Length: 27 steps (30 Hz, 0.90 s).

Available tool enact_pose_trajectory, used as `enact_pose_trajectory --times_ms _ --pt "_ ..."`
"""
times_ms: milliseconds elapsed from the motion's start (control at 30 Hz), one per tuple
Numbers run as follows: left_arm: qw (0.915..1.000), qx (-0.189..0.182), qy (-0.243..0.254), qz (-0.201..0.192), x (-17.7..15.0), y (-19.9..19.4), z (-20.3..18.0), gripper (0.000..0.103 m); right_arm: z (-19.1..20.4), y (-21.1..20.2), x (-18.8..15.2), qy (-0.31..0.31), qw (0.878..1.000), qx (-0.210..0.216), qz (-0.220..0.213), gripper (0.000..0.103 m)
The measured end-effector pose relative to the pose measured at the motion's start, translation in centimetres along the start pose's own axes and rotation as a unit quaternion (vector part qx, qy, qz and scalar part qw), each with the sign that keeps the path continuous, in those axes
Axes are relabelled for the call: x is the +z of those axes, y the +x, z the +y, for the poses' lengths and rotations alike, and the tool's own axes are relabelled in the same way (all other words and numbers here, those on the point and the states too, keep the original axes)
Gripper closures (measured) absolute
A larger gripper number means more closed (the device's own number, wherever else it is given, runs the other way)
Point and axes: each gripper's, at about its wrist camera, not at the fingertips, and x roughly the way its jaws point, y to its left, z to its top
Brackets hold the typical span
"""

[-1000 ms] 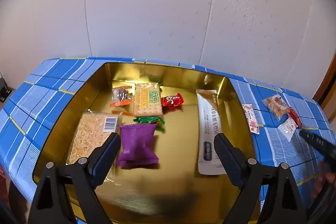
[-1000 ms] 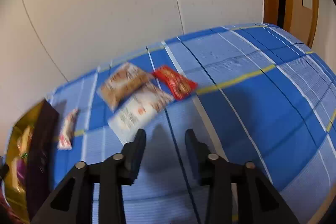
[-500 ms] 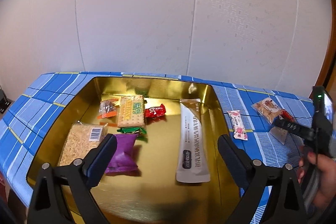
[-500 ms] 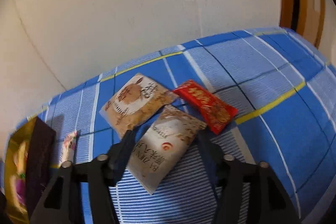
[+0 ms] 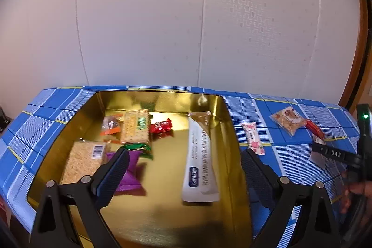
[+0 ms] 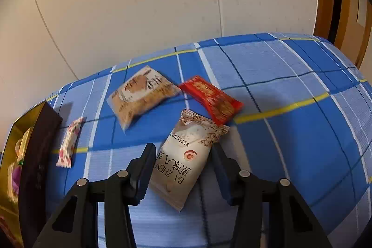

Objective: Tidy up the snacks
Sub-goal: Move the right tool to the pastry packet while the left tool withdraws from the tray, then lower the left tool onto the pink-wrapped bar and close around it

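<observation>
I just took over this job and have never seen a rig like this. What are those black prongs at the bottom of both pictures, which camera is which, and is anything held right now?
No robot arm: a person holds a two-finger gripper in each hand, with a fisheye camera on each looking along its fingers. The left gripper hangs open and empty over the gold tin, which already holds several snacks. The right gripper is closing around the white packet on the blue checked cloth; the fingers do not clearly press it yet. Beside it lie a tan packet, a red packet and a pink floral candy.

Left gripper: jaws wide, nothing between. Right gripper: jaws closing around packet, angled down.
</observation>
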Motion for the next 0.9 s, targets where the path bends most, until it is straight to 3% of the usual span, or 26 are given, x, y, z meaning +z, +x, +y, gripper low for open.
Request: enact_pose_trajectory --times_ms 267,467,567,867,900 --pt "0.9985 -0.032 0.04 0.019 0.9 -0.6 -5.2 0.006 -0.8 -1.1 -0.6 -0.02 1.0 0.002 -0.005 0.055" --pt "0.9941 -0.052 0.075 0.06 2.0 1.5 -10.1 0.006 -1.4 -1.3 -0.6 -0.01 1.0 0.01 0.004 0.055" --pt "0.9918 -0.043 0.095 0.074 2.5 3.0 -12.4 0.008 -1.9 -1.5 -0.6 -0.004 1.0 0.013 0.009 0.056" --pt "0.9824 -0.003 0.135 0.128 2.5 8.8 -15.4 0.035 -2.9 -1.9 -0.9 -0.006 0.999 0.029 0.017 0.055" --pt "0.9815 0.004 0.14 0.13 2.3 9.5 -15.6 0.043 -2.9 -1.9 -0.9 -0.006 0.999 0.031 0.017 0.055"
